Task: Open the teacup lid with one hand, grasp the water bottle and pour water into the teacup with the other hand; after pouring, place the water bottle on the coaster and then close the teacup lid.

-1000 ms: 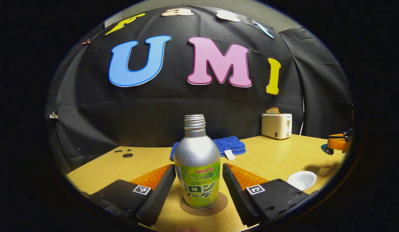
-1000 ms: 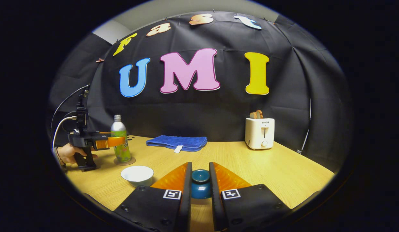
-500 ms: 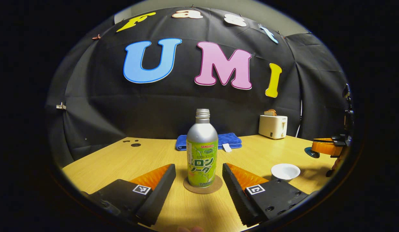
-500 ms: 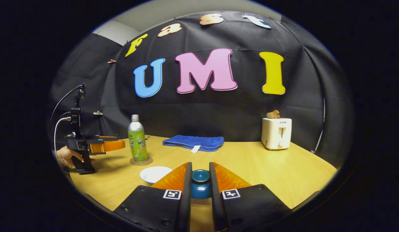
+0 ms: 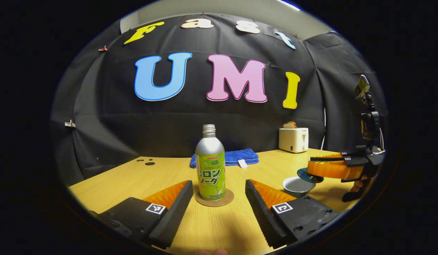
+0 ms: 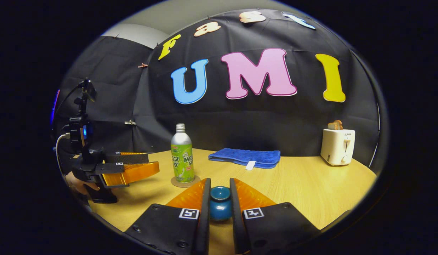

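A silver bottle (image 5: pixel 210 166) with a green label stands upright on a round brown coaster (image 5: pixel 214 199). My left gripper (image 5: pixel 218 187) is open just short of it, one finger on either side and neither touching. The white teacup (image 5: pixel 293 185) sits to the right, uncovered. My right gripper (image 5: pixel 332 169) holds the dark blue lid (image 5: pixel 309 175) just above the cup's right rim. In the right gripper view, my right gripper (image 6: pixel 220 191) is shut on the lid's knob (image 6: pixel 220 203), with the bottle (image 6: pixel 182 157), coaster (image 6: pixel 185 182) and left gripper (image 6: pixel 134 170) to the left.
A folded blue towel (image 5: pixel 227 157) lies at the back of the wooden table (image 5: pixel 158 177). A white toaster (image 5: pixel 293 140) with bread in it stands at the back right. A hand (image 6: pixel 75 182) holds the left gripper at the table's left edge.
My left gripper has drawn back from the bottle, which stays on the coaster. My right gripper has carried the lid leftward to just above the cup.
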A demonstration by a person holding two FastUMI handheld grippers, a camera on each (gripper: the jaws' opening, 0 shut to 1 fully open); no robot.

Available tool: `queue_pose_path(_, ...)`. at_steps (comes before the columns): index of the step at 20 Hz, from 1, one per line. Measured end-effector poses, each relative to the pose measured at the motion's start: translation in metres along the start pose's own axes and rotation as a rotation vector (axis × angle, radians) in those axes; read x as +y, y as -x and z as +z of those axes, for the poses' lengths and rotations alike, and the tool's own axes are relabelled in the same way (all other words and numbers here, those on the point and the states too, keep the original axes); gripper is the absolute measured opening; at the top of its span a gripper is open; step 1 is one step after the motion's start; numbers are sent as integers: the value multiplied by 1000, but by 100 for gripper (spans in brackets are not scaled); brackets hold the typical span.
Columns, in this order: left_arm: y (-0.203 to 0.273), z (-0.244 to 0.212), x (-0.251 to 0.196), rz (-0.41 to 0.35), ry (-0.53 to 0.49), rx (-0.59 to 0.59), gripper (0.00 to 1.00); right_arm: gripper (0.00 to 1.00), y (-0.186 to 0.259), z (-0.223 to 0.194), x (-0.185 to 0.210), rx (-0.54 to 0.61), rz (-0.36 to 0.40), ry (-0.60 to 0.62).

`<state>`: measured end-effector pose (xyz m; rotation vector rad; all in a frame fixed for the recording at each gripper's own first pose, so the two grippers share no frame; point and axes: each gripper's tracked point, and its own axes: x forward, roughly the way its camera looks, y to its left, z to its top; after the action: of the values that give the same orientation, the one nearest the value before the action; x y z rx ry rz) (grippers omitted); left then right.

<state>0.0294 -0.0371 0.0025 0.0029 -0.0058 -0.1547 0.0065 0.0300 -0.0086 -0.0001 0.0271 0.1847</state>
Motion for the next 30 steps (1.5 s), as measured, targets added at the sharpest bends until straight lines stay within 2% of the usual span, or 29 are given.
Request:
queue_pose_path(2,1,-1,4,17,-2,-1,94,31,-7,-6,-2,34,-11,0)
queue_pose_path(5,0,0,-3,-11,-3,1,94,31,-14,-12,-1,76,-22,-5)
queue_pose_path(10,-1,-2,-2,-14,-3,1,94,31,-21,-23,0,141,-13,1)
queue_pose_path(16,-1,-2,-2,-14,-3,1,94,31,-22,-25,-2,171,-28,-6)
queue_pose_path(17,-1,-1,-2,-14,-3,1,94,28,-22,-25,-2,171,-24,-12)
queue_pose_path(23,-1,-2,-2,-14,-3,1,94,47,-19,-20,-5,145,-16,-35)
queue_pose_path(25,-1,-2,-1,-9,-3,1,94,63,-14,-13,-9,109,-29,-74)
queue_pose_path(27,-2,-2,2,5,-3,1,94,70,-4,-6,-14,63,-43,-118)
queue_pose_path(28,-1,-3,2,9,-3,1,94,80,0,-2,-16,43,-52,-134)
queue_pose_path(30,-1,-2,2,13,-3,1,94,90,14,4,-20,-1,-64,-150)
